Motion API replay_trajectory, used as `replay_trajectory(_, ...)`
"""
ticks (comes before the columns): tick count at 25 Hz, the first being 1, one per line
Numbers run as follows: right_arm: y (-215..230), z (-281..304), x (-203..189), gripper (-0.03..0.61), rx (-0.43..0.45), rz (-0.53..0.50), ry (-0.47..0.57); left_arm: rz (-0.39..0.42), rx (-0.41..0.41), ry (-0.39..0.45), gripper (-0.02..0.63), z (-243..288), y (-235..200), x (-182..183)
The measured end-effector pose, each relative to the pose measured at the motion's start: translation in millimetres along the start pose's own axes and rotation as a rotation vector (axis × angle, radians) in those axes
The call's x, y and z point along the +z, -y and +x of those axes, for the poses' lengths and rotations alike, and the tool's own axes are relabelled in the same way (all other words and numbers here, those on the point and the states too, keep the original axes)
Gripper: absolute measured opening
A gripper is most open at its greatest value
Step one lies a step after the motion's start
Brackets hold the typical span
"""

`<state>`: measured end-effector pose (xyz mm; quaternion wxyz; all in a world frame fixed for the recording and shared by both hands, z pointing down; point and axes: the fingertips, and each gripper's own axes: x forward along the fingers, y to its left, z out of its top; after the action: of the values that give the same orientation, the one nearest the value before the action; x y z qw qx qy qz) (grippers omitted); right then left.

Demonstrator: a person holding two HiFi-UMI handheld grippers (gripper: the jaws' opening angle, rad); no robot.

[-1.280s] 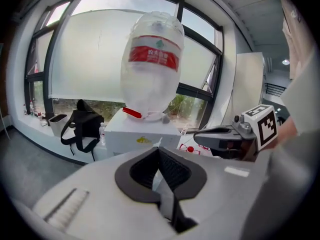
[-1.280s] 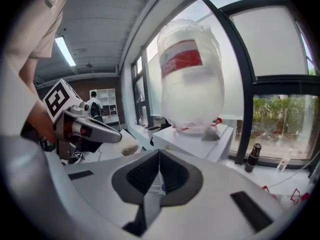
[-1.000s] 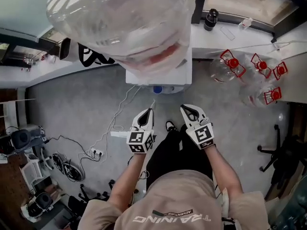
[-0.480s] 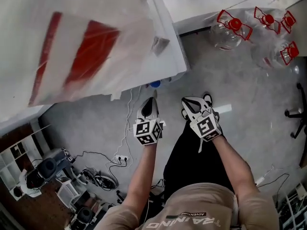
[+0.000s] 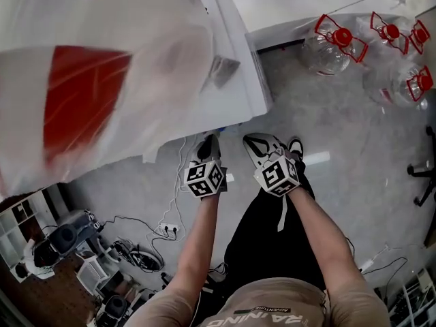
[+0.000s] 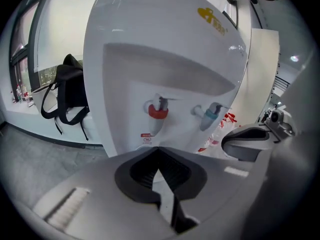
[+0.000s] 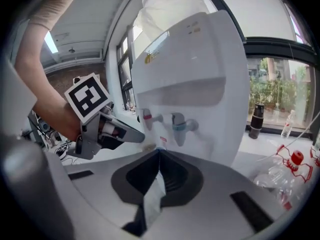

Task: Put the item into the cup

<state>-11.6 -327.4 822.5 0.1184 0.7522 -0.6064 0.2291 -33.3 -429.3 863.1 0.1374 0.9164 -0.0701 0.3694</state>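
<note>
Left gripper (image 6: 159,150) and right gripper (image 7: 158,152) both closed on nothing, held side by side facing the water dispenser (image 6: 165,79); neither item nor cup shows in any view, so weight, stiffness, slipperiness and hold point cannot be judged.

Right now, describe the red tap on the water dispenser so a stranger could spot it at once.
Find the tall white water dispenser that fills the left gripper view. In the recess on its front two taps hang side by side. The red tap is the left one in that view, with a red collar, where the blue tap beside it has a blue-green one.
</note>
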Motion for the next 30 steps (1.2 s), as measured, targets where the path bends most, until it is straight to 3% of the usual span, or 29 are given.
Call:
replay_trajectory(10, -11.5, 17.6, -7.0, 0.012, 0.045, -0.001, -0.022, -0.038, 0.003, -0.047, 0.009, 30.6, -19.0, -9.6)
replay_trajectory(14, -14.0, 11.8, -14.8, 0.012, 0.054, -0.009, -0.04, -0.059, -0.01, -0.016, 0.009, 34.6, -19.1, -7.1)
replay_trajectory(18, -18.3, 0.6, -24.7, 0.012, 0.06, -0.015, -0.058, -0.025, -0.032, 0.006, 0.011, 35.9, -12.1, -6.0)
replay_trajectory(23, -17.8, -9.0, -28.3, 0.011, 0.057, -0.019, -0.065, -0.019, -0.005, 0.009, 0.009, 30.9, -11.5, -4.8)
replay_trajectory(30, -19.5, -27.7, -5.2, 0.012, 0.04, -0.017, -0.031, 0.016, -0.036, 0.025, 0.008, -1.1, 4.1, -8.1)
